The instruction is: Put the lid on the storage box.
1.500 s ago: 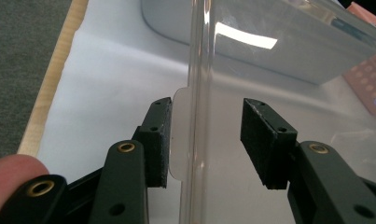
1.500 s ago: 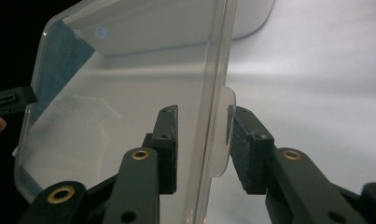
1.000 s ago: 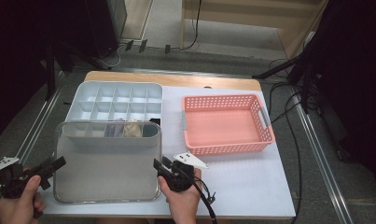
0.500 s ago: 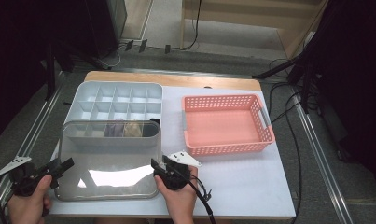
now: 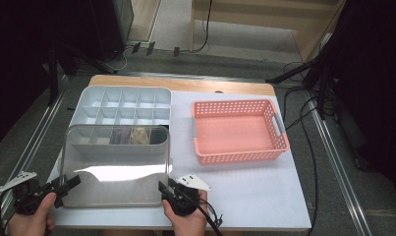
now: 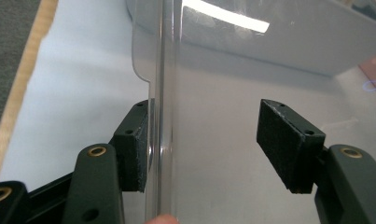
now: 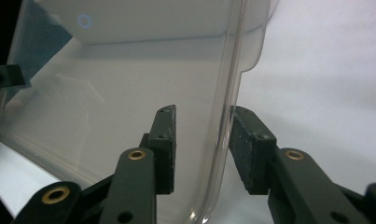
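- Handling the clear, flat plastic lid [image 5: 118, 181] is the step we judge to be in hand: it lies tilted over the near part of the pale grey compartment organiser box [image 5: 121, 105], its near edge low by the near left edge of the white tabletop [image 5: 264, 191].
- At the lid's left rim, our left gripper [image 6: 202, 140] has its jaws apart; the left pad [image 6: 138, 144] sits against the rim, the right pad stands well clear over the panel, so there is no clamp.
- At the lid's right rim, our right gripper [image 7: 202, 149] has just been closing its jaws; they straddle the rim, the outer pad at it, the inner pad [image 7: 166, 149] just apart.
- Next, we judge, both grippers must either pinch the rims or back off evenly so the lid settles squarely.
- Farther right, the empty pink perforated basket [image 5: 237, 130] stands apart.
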